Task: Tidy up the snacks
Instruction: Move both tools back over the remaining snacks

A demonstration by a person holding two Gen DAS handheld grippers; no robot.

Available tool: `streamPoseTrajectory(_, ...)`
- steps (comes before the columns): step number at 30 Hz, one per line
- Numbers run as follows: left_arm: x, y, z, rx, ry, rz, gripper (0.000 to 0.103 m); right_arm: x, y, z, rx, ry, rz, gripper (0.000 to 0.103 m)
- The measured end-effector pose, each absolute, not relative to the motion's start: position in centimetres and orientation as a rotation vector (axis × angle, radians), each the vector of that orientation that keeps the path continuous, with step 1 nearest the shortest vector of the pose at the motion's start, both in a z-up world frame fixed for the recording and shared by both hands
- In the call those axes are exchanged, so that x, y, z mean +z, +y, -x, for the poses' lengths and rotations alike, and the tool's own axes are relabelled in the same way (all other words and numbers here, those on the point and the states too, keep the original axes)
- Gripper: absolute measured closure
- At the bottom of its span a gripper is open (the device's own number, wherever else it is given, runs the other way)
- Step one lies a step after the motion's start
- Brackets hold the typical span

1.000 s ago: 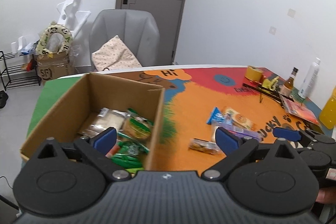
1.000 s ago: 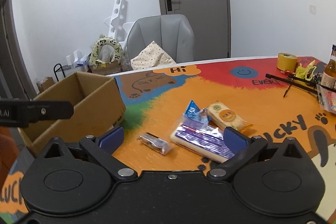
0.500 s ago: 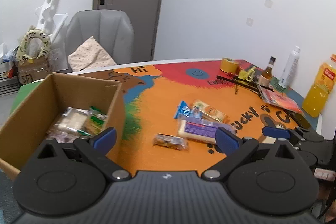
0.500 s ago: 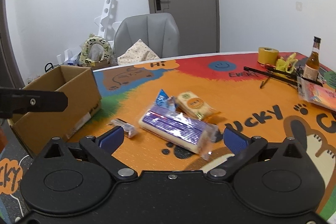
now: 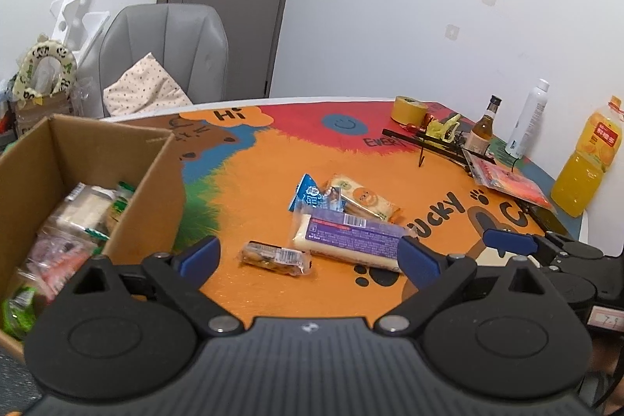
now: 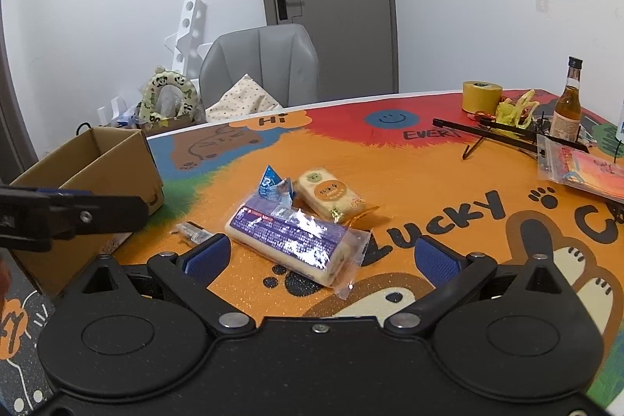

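Note:
An open cardboard box (image 5: 156,190) (image 6: 121,158) with several wrapped snacks inside stands at the table's left. Loose on the orange mat lie a long purple-labelled pack (image 5: 347,236) (image 6: 288,236), a cake in clear and orange wrap (image 5: 362,199) (image 6: 327,193), a blue packet (image 5: 310,193) (image 6: 271,182) and a small clear-wrapped bar (image 5: 275,256) (image 6: 193,232). My left gripper (image 5: 308,258) is open, empty, just short of the small bar. My right gripper (image 6: 321,258) is open, empty, with the purple pack's near end between its fingers. The right gripper (image 5: 507,242) shows in the left view.
At the table's far right stand a yellow tape roll (image 6: 481,96), a brown bottle (image 6: 567,104), a white spray can (image 5: 526,119), an orange juice bottle (image 5: 585,158), black rods (image 6: 507,135) and a red bagged booklet (image 6: 585,174). A grey chair (image 5: 163,57) is behind the table.
Both grippers have swung right, away from the box and toward the loose snacks. The purple pack has come closer to the right gripper. Both stay open and empty.

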State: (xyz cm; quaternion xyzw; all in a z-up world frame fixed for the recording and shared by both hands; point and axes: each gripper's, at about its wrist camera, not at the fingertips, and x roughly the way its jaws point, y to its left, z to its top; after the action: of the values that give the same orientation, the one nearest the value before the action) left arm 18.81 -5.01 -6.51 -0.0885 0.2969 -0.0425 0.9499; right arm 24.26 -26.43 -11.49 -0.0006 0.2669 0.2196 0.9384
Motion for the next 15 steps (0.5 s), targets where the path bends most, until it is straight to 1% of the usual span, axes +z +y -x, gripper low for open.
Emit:
streamPoseTrajectory(3,-7.1,-5.0,-19.5,-0.069,0.61,0.192,0.01,-11.5,-26.3,-24.7,0.471,0.529,0.003,0.004)
streamPoseTrajectory(5,-7.4,-4.8,-20.0,-0.06,0.618,0.197,0.014,-11.7,-26.1,-25.2,0.49,0.528,0.007,0.011)
streamPoseTrajectory(9,-8.0,-4.8,-20.9,-0.042,0.631,0.207,0.021,-12.0,-25.4,-26.4,0.517,0.532,0.022,0.016)
streamPoseTrajectory(13,-8.6,-5.0,-21.6,-0.014,0.64,0.211,0.036,-12.1,-24.7,-27.4,0.548,0.517,0.045,0.021)
streamPoseTrajectory(15,-8.9,-4.9,-22.0,-0.004,0.648,0.22,0.039,-12.1,-24.4,-28.1,0.561,0.517,0.048,0.022)
